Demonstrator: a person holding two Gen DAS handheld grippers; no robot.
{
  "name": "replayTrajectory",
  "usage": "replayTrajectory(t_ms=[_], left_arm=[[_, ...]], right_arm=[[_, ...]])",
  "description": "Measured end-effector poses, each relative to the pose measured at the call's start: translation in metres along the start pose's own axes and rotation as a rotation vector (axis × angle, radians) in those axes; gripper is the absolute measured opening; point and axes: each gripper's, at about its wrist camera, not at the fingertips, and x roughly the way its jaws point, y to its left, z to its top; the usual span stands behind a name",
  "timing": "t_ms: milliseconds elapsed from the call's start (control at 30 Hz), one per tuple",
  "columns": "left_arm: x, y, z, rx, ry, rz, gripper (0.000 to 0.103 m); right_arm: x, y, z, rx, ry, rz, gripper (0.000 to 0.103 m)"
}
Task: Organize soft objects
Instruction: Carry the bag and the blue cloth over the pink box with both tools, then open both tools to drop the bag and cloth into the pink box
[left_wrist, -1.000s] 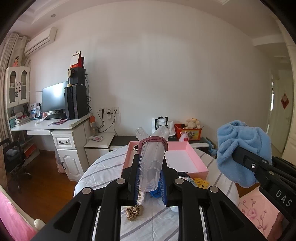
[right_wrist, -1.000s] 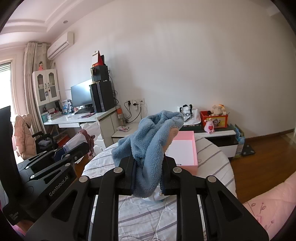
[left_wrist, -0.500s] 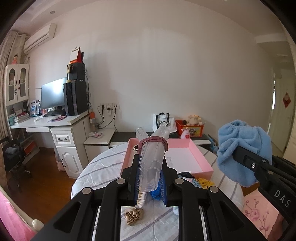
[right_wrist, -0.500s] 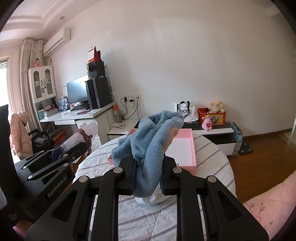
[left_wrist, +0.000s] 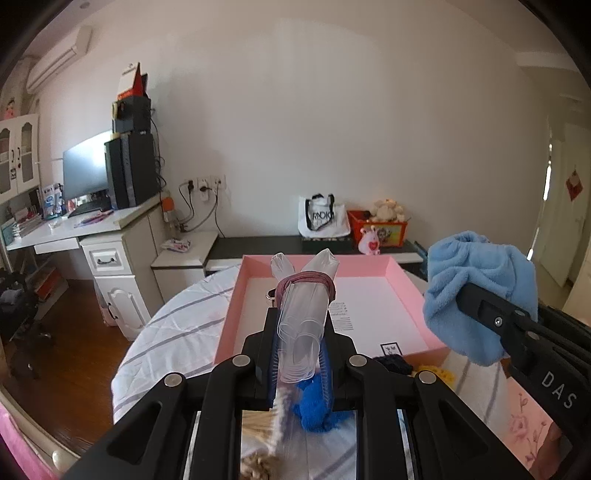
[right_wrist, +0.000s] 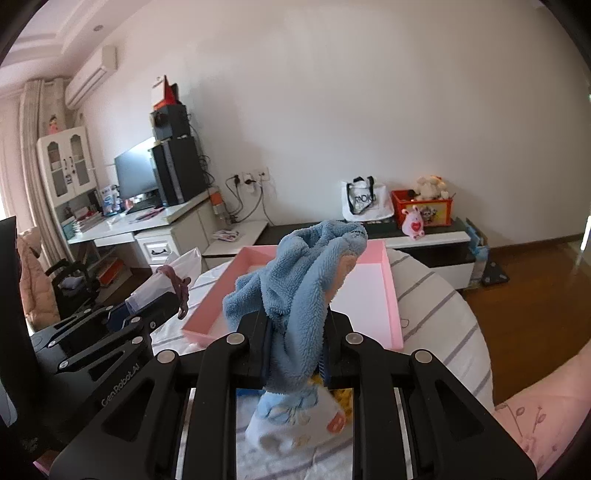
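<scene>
Home, bedroom-study. From my left claw's camera: white desk (left_wrist: 110, 225) with monitor (left_wrist: 83, 171), wall air conditioner (left_wrist: 59, 61), glass-door cabinet (left_wrist: 16, 153), plush toys in a red bin (left_wrist: 378, 227), round table under striped cloth (left_wrist: 173, 332).

Black grippers (left_wrist: 301, 354), silver screws, lettering partly unreadable

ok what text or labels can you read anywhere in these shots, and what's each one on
"DAS": white letters on the right claw body, cut off at the picture's edge.
"GenRobot.AI": on the left claw body.
White tote bag: dark lettering, not clearly legible.
Pink tray: printed label on its white floor, too small to read.
Red door hanging: blurred.
</scene>
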Motion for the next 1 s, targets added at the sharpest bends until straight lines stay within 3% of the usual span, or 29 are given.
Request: replayTrajectory(t_ms=[567,733,900,933,1000], left_arm=[[0.182,-0.003,0.105,0.021,0.199,0.007,0.015],[0.224,0.000,0.126,0.019,0.237,-0.011,0.017],[0.259,0.007,0.142,0.019,0.254,0.023,0.026],[0.258,0.007,0.139,0.018,0.253,0.028,0.034],[0.261,0.006,0.139,0.012,0.237,0.033,0.061]], right_arm=[[0.119,-0.019,0.015,0.025,0.186,-0.025,0.019],[0.137,-0.022,0.014,0.019,0.219,-0.034,0.021],[0.145,-0.022,0.013,0.015,0.233,-0.036,0.034],[0.145,-0.022,0.013,0.012,0.231,-0.040,0.037],[0.145,-0.022,0.013,0.007,0.231,-0.048,0.044]])
